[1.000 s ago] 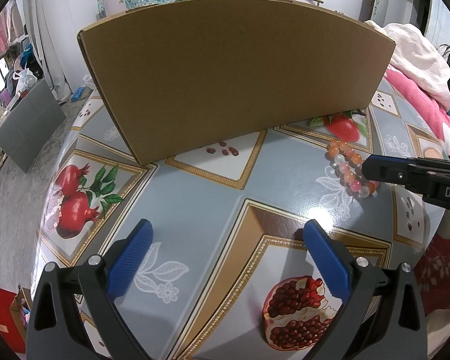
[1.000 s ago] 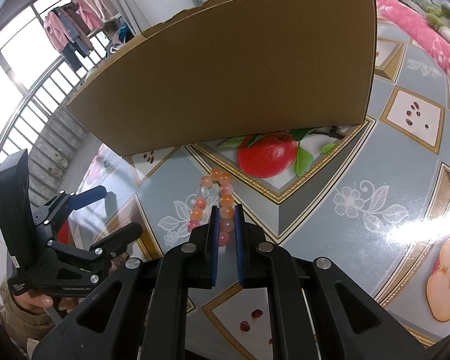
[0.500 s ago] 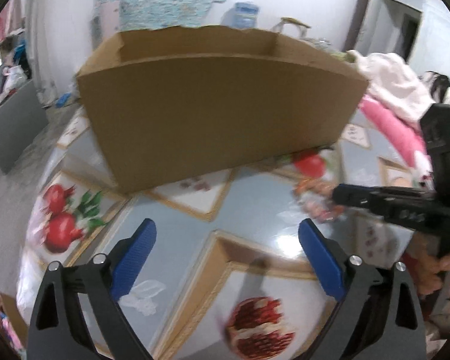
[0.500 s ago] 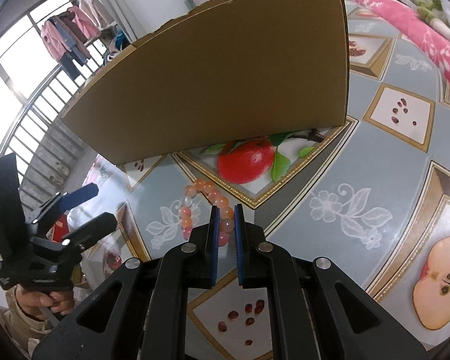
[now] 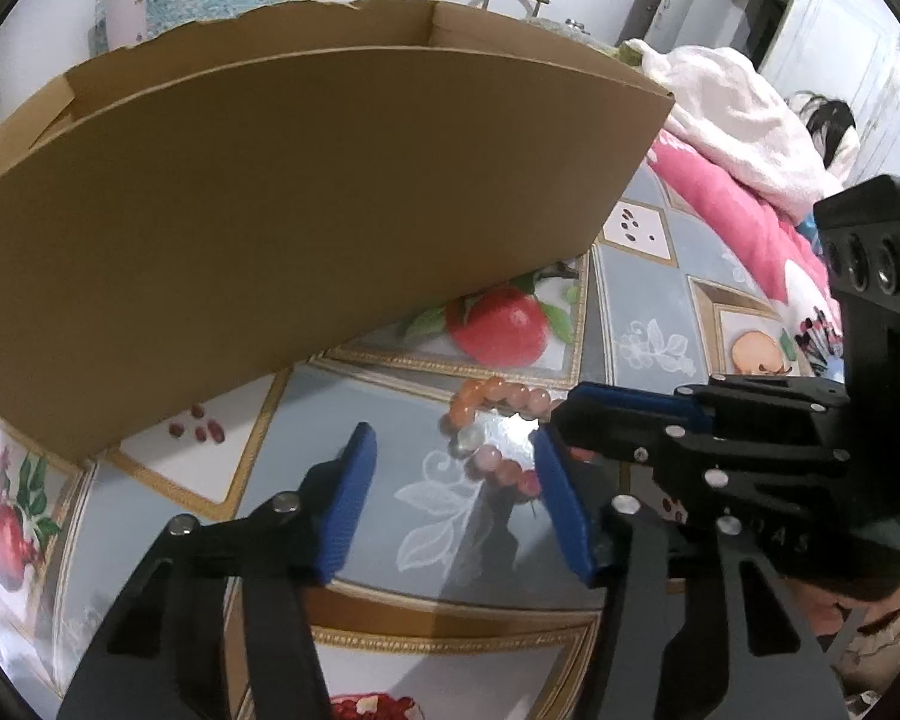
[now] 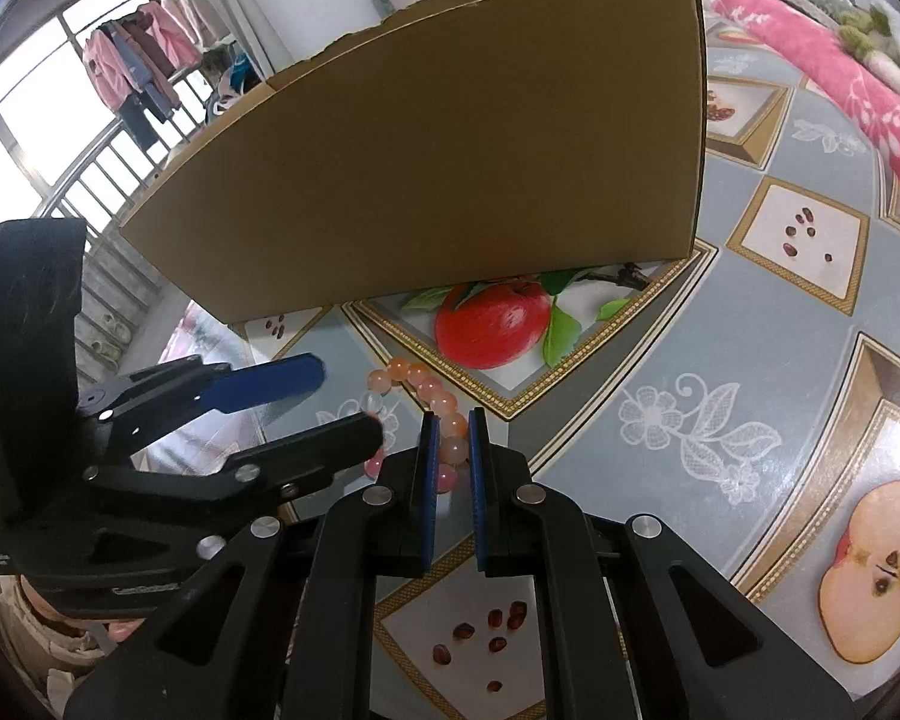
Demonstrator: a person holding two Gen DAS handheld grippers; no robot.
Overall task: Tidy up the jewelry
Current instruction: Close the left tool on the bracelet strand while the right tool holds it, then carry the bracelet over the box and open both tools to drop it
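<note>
Both wrist views look steeply down, close over table point(image 5: 642, 300); share bracelet point(image 5: 498, 396), cardboard box point(image 6: 450, 150).

Fruit-print table point(image 6: 768, 324) carries cardboard box point(image 6: 450, 144), bead bracelet point(image 6: 432, 390).

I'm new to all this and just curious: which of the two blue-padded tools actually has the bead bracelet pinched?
The right tool: its pads are shut on the bracelet. The left tool has been closing, but its pads stand apart.
</note>
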